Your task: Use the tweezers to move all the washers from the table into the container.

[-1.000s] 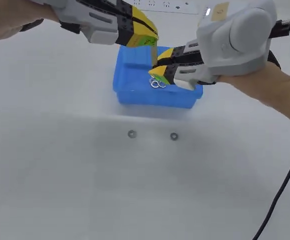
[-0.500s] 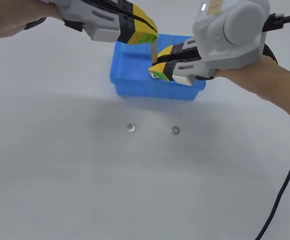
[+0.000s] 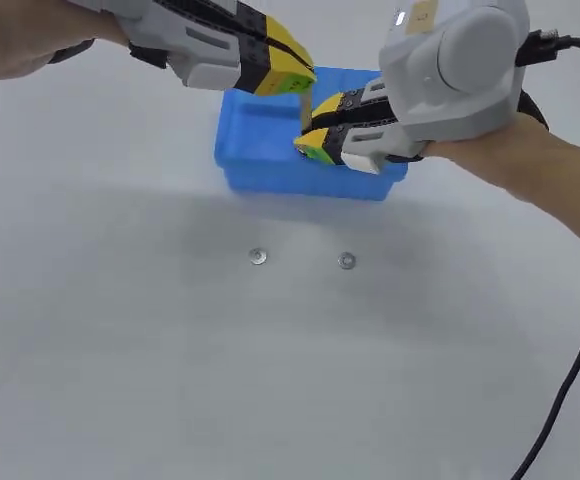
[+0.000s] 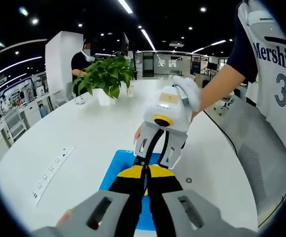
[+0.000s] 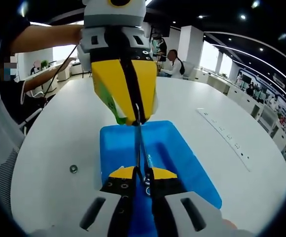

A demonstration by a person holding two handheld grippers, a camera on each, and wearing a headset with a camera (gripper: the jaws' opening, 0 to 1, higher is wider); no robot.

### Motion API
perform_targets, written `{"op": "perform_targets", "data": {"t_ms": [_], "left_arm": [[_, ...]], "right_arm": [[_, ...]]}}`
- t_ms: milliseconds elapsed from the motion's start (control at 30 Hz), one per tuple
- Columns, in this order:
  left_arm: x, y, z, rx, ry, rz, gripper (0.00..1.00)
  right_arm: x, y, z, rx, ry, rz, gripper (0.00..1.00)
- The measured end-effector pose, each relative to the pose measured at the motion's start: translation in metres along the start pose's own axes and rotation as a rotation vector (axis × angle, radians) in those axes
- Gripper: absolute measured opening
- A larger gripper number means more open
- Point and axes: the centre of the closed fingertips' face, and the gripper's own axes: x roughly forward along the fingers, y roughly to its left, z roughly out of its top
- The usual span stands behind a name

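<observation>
Above the back of the container (image 3: 255,170), the left gripper (image 3: 292,72) is held with its jaws pressed together on the top of the tweezers (image 3: 307,108), which hang down over the container. On the table (image 3: 120,330) in front of the container, apart from it, a first washer (image 3: 258,257) and, to its right, a second washer (image 3: 346,261) are lying flat. Over the container's right half the right gripper (image 3: 315,147) is held, its jaws closed on the tweezers' lower end.

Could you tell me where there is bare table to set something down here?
The near table in front of the two washers is bare, as is the left side beside the container. A cable crosses the near right corner. Over the container the left gripper and right gripper crowd together.
</observation>
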Motion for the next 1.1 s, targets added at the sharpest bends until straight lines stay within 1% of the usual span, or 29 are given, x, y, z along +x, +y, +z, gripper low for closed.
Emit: {"op": "perform_targets", "data": {"t_ms": [233,433,600,700,733,767,833,867,967,1000,1100], "left_arm": [[-0.005,-0.004,0.007,0.017,-0.001,0.002,0.05],[-0.011,-0.010,0.017,0.038,-0.008,0.005,0.05],[-0.021,-0.014,0.029,0.050,-0.019,0.017,0.05],[-0.027,-0.020,0.035,0.060,-0.021,0.018,0.05],[-0.030,-0.024,0.037,0.066,-0.019,0.016,0.05],[-0.031,-0.026,0.037,0.067,-0.019,0.015,0.05],[-0.037,-0.034,0.039,0.074,-0.015,0.012,0.05],[-0.039,-0.036,0.039,0.076,-0.012,0.012,0.05],[-0.045,-0.045,0.041,0.079,-0.005,0.013,0.05],[-0.048,-0.050,0.041,0.080,-0.003,0.013,0.05],[-0.053,-0.061,0.041,0.077,-0.008,0.017,0.06]], "right_arm": [[-0.009,0.002,0.006,0.011,-0.017,-0.009,0.12],[-0.016,0.003,0.016,0.007,-0.033,-0.030,0.13],[-0.026,0.008,0.029,-0.001,-0.051,-0.048,0.13],[-0.032,0.013,0.037,-0.010,-0.061,-0.053,0.13],[-0.034,0.016,0.040,-0.014,-0.065,-0.054,0.13],[-0.035,0.018,0.042,-0.020,-0.068,-0.055,0.13],[-0.034,0.020,0.045,-0.025,-0.072,-0.049,0.13],[-0.034,0.022,0.046,-0.027,-0.073,-0.047,0.13],[-0.036,0.033,0.052,-0.031,-0.081,-0.037,0.13],[-0.037,0.037,0.054,-0.030,-0.083,-0.039,0.13],[-0.039,0.048,0.058,-0.017,-0.097,-0.042,0.13]]}}
